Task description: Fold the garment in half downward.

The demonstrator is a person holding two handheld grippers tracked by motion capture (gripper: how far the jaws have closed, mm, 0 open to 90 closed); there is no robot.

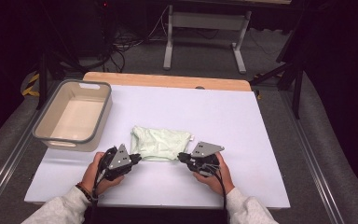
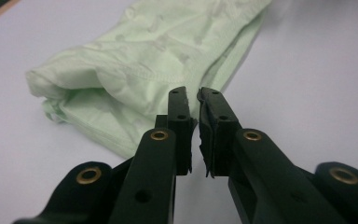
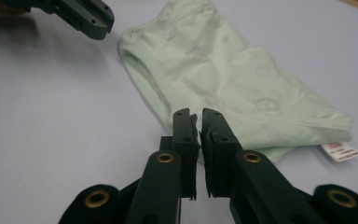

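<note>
A folded pale green garment (image 1: 161, 142) lies flat on the white table top (image 1: 223, 112), near its front middle. My left gripper (image 1: 137, 158) rests at the garment's front left corner with its jaws shut. In the left gripper view the tips (image 2: 192, 93) reach the garment (image 2: 144, 60) at its hem, and I see no cloth between them. My right gripper (image 1: 181, 156) sits at the front right corner, also shut. Its tips (image 3: 196, 114) stand just before the garment (image 3: 223, 79), whose white label (image 3: 340, 151) sticks out. The left gripper (image 3: 93, 18) shows at the far side.
A beige bin with a grey rim (image 1: 103, 112) stands empty at the table's left back. A wooden strip (image 1: 168, 80) runs along the far edge. Beyond it are a table frame (image 1: 205, 28) and cables on the floor.
</note>
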